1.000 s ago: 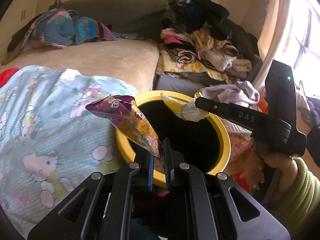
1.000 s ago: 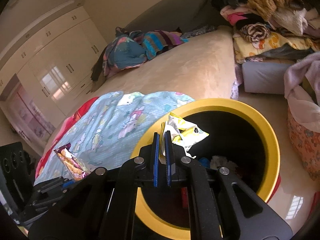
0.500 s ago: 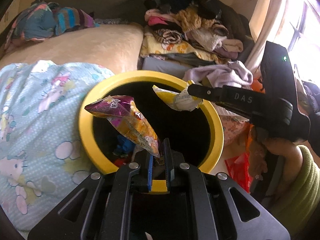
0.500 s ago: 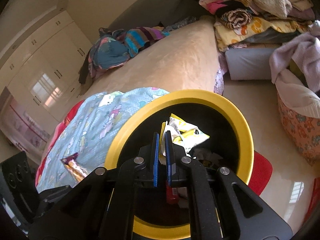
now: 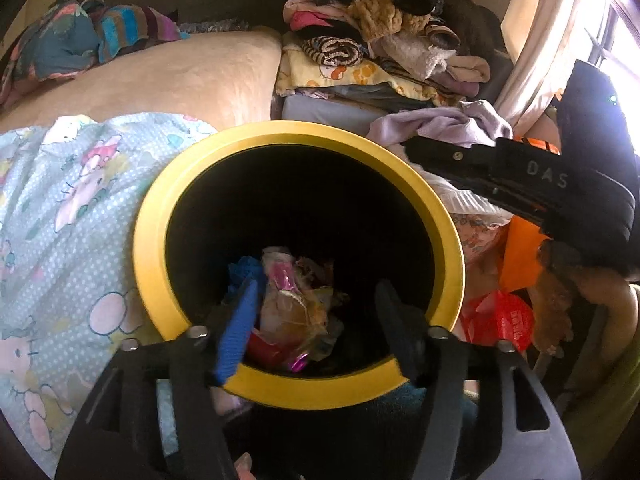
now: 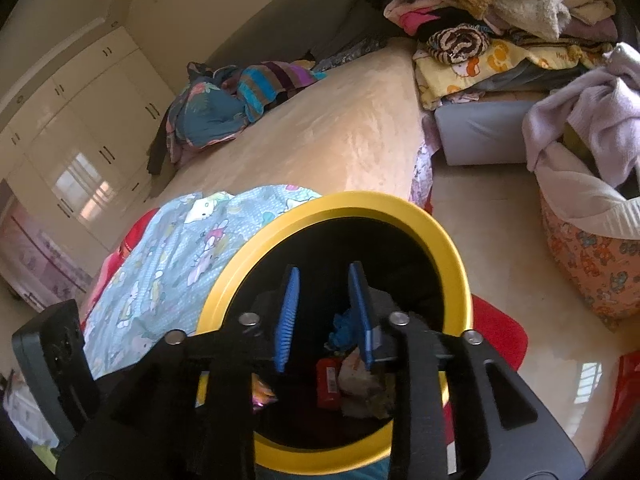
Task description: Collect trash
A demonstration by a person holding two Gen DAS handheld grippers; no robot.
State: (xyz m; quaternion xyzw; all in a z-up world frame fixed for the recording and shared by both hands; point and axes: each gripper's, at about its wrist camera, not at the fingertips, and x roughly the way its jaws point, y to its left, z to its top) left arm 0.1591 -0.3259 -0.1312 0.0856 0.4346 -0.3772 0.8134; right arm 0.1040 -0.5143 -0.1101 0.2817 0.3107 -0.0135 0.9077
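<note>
Closest in, the left gripper [image 5: 316, 320] hangs over the near edge of the bin [image 5: 152, 240], its jaws opening wide with nothing between them; the only things seen through the gap are the wrappers [image 5: 292, 300] lying loose at the bottom. Over on the other side, the right gripper [image 6: 324, 316] sits above the same bin [image 6: 460, 272], jaws opening too but only part-way so far, and nothing is pinched there either. So both drops look made, and the trash sits down in the bin with a blue scrap [image 6: 344, 328] and a small red tube [image 6: 328, 380]. To finish this step cleanly, I'd say let both pairs of jaws spread fully, check that no foil clings to a blue pad, then lift straight up, clear of the yellow rim, without clipping it. The bin stands upright, mouth facing up toward both cameras, its long axis running top to bottom; the pinkish wrapper inside lies roughly along the line from the near wall to the far wall. Beyond the bin, the printed blanket [image 5: 72, 208] lies on the bed [image 6: 320, 140], then the heap of clothes [image 5: 380, 40] at the back.
</note>
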